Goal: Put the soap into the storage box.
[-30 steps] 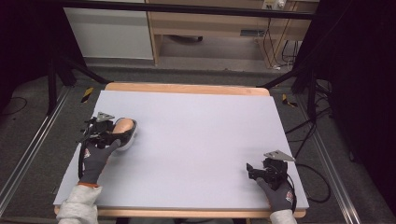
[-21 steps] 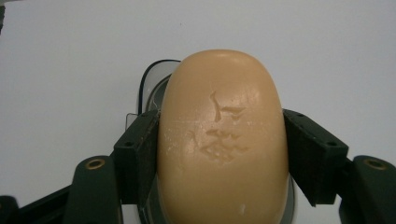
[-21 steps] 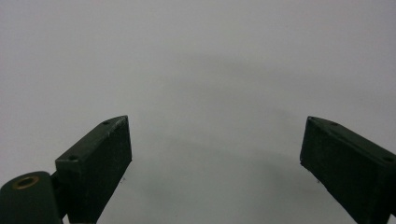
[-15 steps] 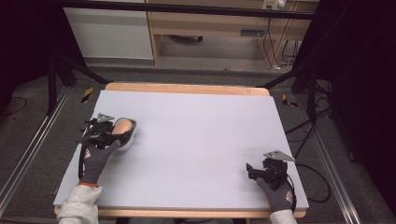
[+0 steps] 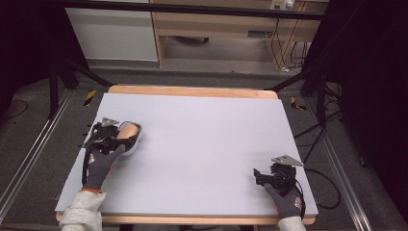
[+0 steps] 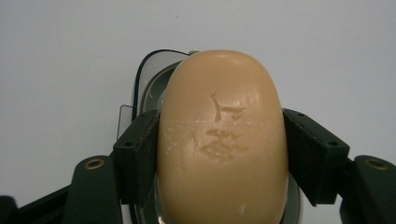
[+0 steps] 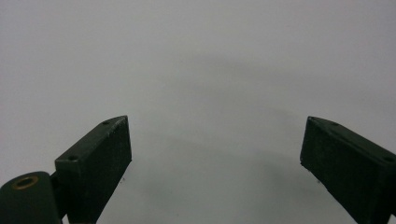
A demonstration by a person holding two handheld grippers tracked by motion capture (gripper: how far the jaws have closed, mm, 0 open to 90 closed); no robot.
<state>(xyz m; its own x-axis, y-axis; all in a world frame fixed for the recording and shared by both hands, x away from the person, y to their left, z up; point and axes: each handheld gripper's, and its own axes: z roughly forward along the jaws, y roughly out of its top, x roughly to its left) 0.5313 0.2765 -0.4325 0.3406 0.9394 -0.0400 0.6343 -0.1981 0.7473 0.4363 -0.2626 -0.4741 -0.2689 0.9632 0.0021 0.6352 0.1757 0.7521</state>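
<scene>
Altogether, one table (image 5: 202, 120) with a pale grey top carries one bar of soap, one soap dish and two hand-held grippers. One tan, oval soap bar (image 6: 222, 135) sits near the table's left edge, about midway between its near and far edges; in the high view the soap bar (image 5: 126, 131) lies over the one pale, clear-rimmed soap dish (image 5: 133, 142). Whether the bar rests in the dish or is raised just above it cannot be told. The left gripper (image 6: 222, 154) pinches the bar, one black jaw pressed against each long side, with the dish (image 6: 147, 81) showing behind and beneath it. From above, the left gripper (image 5: 113, 137) is held by one gloved hand (image 5: 98, 161) that comes in from the near-left corner.

The right gripper (image 5: 264, 177) sits close to the near-right corner, held by the other gloved hand (image 5: 287, 198), well apart from the soap. In its own view the right gripper (image 7: 215, 149) has its two jaws spread wide, with bare table surface between them.
</scene>
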